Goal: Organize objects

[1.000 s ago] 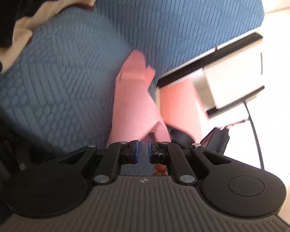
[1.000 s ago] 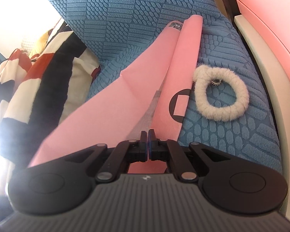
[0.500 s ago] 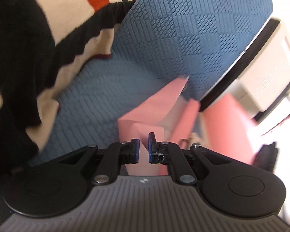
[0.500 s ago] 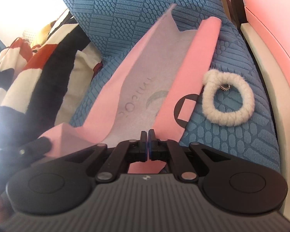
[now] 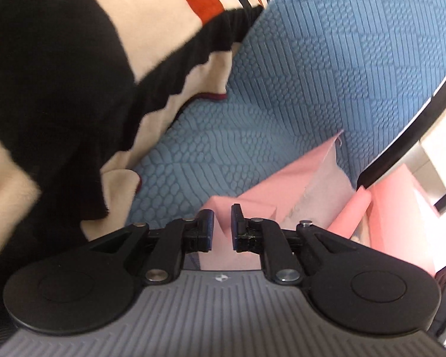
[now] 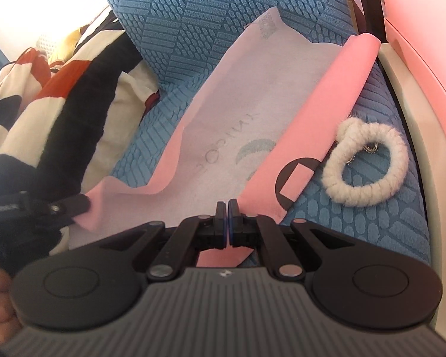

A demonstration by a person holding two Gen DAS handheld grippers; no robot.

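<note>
A pink paper bag (image 6: pixel 246 136) lies spread open on the blue textured sofa seat (image 6: pixel 380 220), its pale inner side up. My right gripper (image 6: pixel 226 205) is shut on the bag's near edge. My left gripper (image 5: pixel 222 218) has a narrow gap between its pads, with a pink corner of the bag (image 5: pixel 246 205) in that gap; it shows at the left of the right wrist view (image 6: pixel 83 205) touching that corner. A white fluffy hair tie (image 6: pixel 368 163) lies on the seat right of the bag.
A black, cream and red striped blanket (image 5: pixel 74 89) (image 6: pixel 50 95) is heaped on the sofa's left. The blue backrest cushion (image 5: pixel 342 59) rises behind. A pink and white box (image 6: pixel 425 59) stands beside the sofa's right edge.
The bag has been unfolded flat, showing its pale inner face. My left gripper swung from the sofa's right end toward the blanket side and came onto the bag's left corner.
</note>
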